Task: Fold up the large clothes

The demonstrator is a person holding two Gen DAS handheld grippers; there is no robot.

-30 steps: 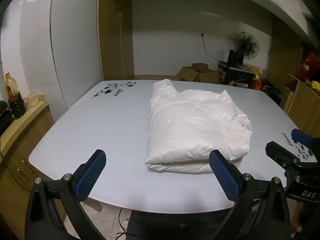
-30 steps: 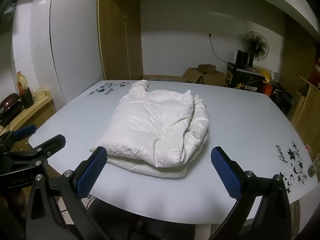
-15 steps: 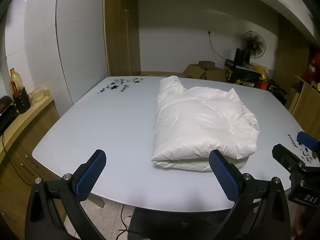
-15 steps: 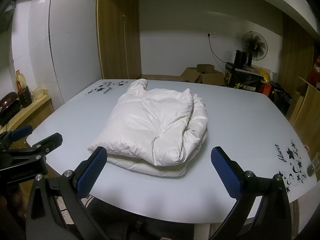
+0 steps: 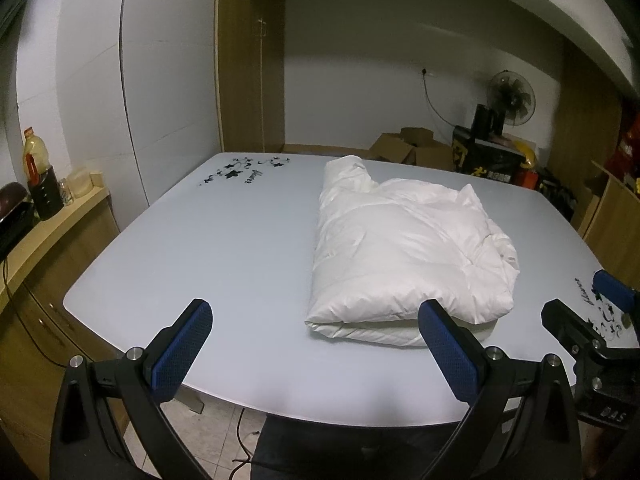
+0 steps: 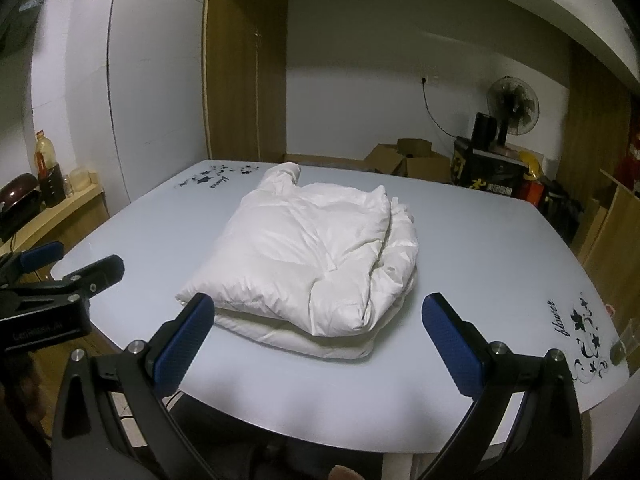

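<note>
Both sets of jaws are held wide open and nothing is gripped by the left gripper or the right gripper. The white puffy jacket is seen folded in a bundle, mid-worktop. It looks done; loose edges could be patted flat gently. The pale worktop is printed with black flowers. Boxes and a fan are seen far right.

White table, folded white jacket

Dim, bluish indoor light, perhaps from overhead; soft shadows, strong fisheye bending and dark corners, slightly grainy.
</note>
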